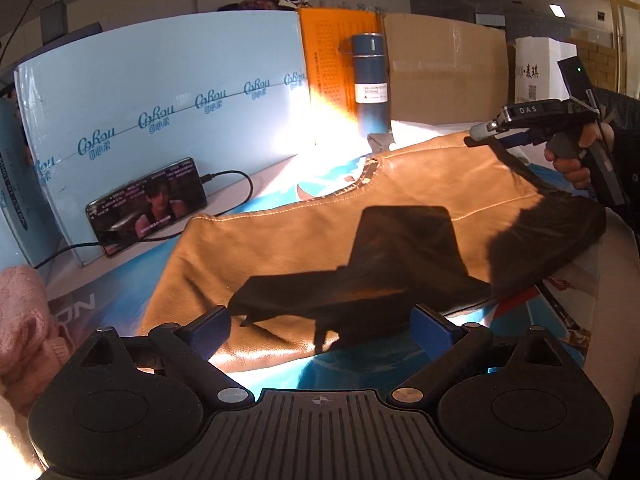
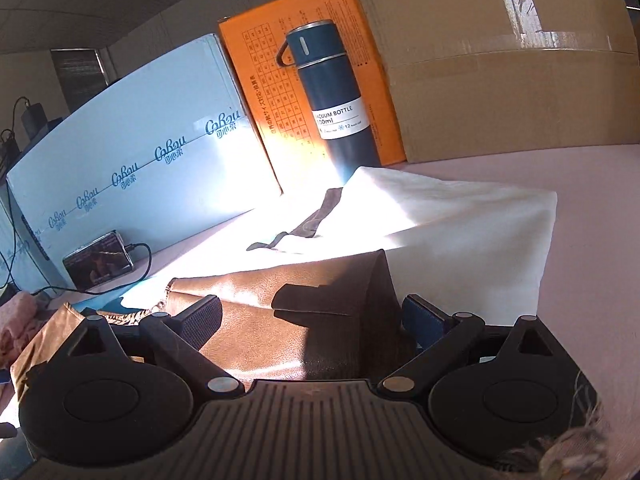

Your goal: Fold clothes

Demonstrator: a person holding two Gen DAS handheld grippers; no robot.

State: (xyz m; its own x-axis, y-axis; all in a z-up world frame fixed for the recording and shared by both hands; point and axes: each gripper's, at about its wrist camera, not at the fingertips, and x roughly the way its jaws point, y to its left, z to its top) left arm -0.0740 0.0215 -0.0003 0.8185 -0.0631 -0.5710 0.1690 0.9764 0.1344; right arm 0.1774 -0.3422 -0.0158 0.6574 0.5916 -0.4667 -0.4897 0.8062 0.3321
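Garment: the tan leather garment (image 1: 320, 240) lies spread across the middle of the left wrist view, on the tabletop (image 2: 592, 184); in the right wrist view its near edge fills the lower centre, just ahead of the fingers.

Progress: it looks laid in one doubled, flattish panel, stitched seam running across, neckline toward the upper centre. I'd judge a fold is in, more likely left; the shape is still wide and one end droops off at the right.

Other clothes: a white folded cloth (image 2: 460, 216) sits beyond it, centre right of the right wrist view; a pink knit (image 1: 24, 320) bunches at the lower left of the left wrist view, not yet folded.

Left gripper (image 1: 320, 330): fingers spread wide, nothing between them but the garment's near edge lying beneath; no pinch.

Right gripper (image 2: 312, 320): fingers also spread wide, hovering over the leather, gripping nothing. In the left wrist view it shows at the upper right, a hand (image 1: 576, 156) round its handle, tip over the garment's far right end.

Pose: both tools tilt downward toward the cloth, one at each end.

Backdrop: blue vacuum bottle (image 2: 332, 100) upright before the orange box (image 2: 256, 80); a phone (image 1: 148, 204) leaning at the left.
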